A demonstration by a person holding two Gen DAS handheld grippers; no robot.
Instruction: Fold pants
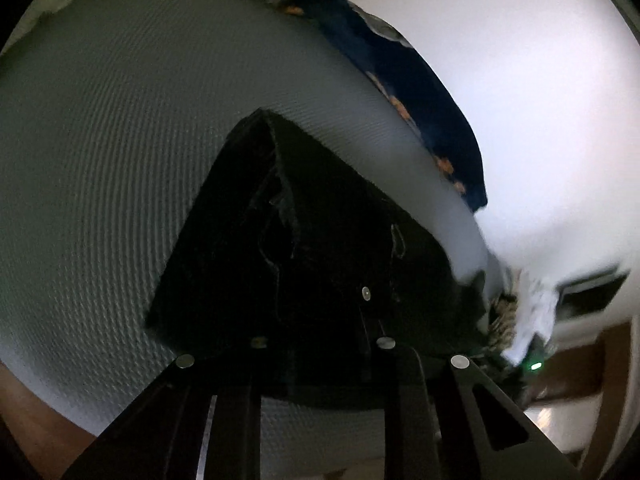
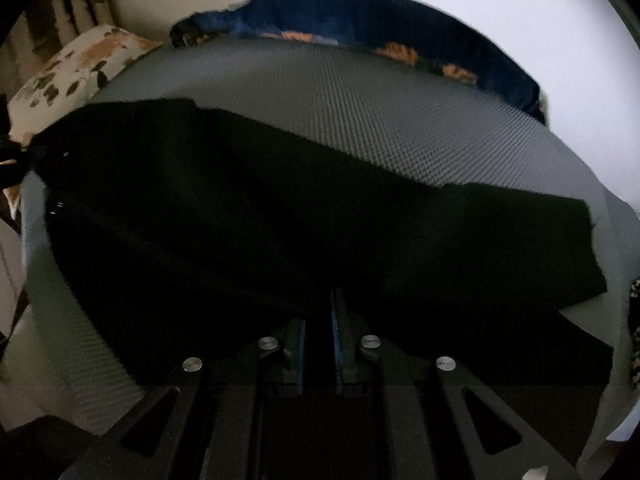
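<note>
Black pants [image 1: 312, 248] lie on a grey textured mattress [image 1: 120, 140]. In the left wrist view the waist end with a metal button sits right in front of my left gripper [image 1: 320, 344]; its fingers are buried in the dark cloth and seem closed on it. In the right wrist view the pants [image 2: 280, 220] stretch across the mattress [image 2: 380, 120] from left to right. My right gripper [image 2: 318, 320] has its blue-padded fingers [image 2: 335, 336] close together with a fold of the black cloth between them.
A dark blue blanket with orange print [image 1: 420, 92] [image 2: 400, 24] lies along the mattress's far edge against a white wall [image 1: 540, 100]. A patterned cream pillow [image 2: 72, 72] sits at the far left in the right wrist view. Floor shows beyond the bed's edge [image 1: 572, 392].
</note>
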